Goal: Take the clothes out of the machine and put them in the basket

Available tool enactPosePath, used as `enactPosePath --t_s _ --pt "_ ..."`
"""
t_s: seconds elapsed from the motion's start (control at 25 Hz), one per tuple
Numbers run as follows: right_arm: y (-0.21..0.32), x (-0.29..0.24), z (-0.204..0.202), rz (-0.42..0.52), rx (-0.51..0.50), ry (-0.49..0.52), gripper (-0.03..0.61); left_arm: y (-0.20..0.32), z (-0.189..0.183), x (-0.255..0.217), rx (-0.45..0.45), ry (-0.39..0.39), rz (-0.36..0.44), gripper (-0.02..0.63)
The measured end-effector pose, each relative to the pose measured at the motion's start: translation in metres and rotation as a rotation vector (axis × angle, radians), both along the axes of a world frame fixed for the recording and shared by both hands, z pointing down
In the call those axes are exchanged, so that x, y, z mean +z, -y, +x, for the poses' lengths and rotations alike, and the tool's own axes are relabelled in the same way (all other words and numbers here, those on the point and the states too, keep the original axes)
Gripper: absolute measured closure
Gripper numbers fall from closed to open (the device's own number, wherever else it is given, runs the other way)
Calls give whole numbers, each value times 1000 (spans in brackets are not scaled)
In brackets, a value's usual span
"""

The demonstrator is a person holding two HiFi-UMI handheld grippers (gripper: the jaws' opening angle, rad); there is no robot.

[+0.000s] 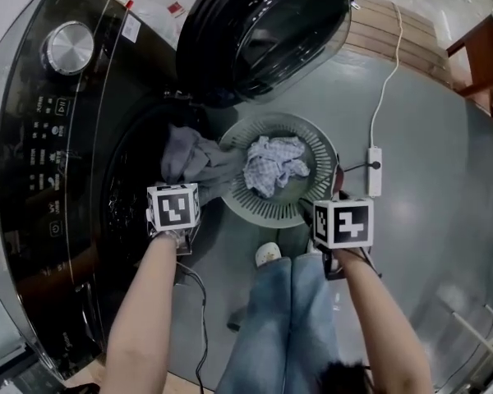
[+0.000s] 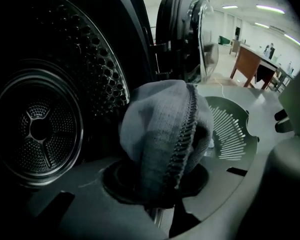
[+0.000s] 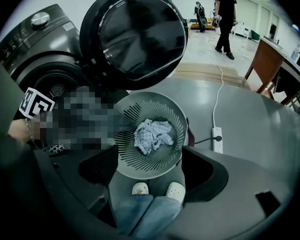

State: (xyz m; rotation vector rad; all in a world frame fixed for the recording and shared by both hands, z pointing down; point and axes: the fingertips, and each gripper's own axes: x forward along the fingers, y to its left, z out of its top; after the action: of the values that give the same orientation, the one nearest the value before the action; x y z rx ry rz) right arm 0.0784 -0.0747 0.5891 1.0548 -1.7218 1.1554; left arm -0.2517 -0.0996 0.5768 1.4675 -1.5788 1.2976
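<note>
about half done, by the look of it: one pale checked cloth [image 1: 273, 164] already lies crumpled in the bottom of the round slatted basket [image 1: 312, 208], which stands on the floor just in front of the washing machine [image 1: 57, 138], under its swung-open door [image 1: 271, 31]. a grey garment [image 2: 162, 134] is on its way across. the left gripper [image 2: 160, 211] has its jaws clamped tight on a bunched fold of it, and in the head view the garment hangs from the mouth of the machine toward the basket's near rim, touching or just over that rim, not yet inside. the right gripper [image 1: 337, 220] hangs above the basket's other side with its jaws apart and nothing between them; through them show only the basket and the person's shoes below. what is left, as i judge it, is to carry the grey piece over the rim and let it drop. the drum [image 2: 40, 129] looks bare where its perforated wall and back plate show, though it is too dark in there to be sure nothing more remains. the grey garment itself is soft and limp, a fine-ribbed fabric with a chunky overlocked seam running down the fold, draped in loose creases.
</note>
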Motion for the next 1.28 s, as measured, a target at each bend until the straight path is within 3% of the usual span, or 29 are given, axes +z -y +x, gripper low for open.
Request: enactPosePath --t_s 0.12,0.24,0.44,0.68,0.96,1.08,1.28 --pt "-3 -5 -2 -66 -10 7 207 -4 17 -10 -22 -72 30 509" --pt "-4 -9 1 -111 -21 -12 275 -5 32 -20 -26 -116 50 511" --pt "-4 -13 8 -134 -58 -37 281 -4 63 -33 -16 -199 68 511" --pt "-2 -17 17 -125 -57 -21 281 -4 117 -39 66 -336 55 512" --pt "-4 -15 36 -128 -25 -21 281 1 195 -52 189 -589 103 512" --pt "-6 -15 44 -128 -17 -23 281 2 218 -50 209 -624 99 512" --pt "-8 -13 55 -128 -2 -27 281 5 221 -35 141 -600 94 492"
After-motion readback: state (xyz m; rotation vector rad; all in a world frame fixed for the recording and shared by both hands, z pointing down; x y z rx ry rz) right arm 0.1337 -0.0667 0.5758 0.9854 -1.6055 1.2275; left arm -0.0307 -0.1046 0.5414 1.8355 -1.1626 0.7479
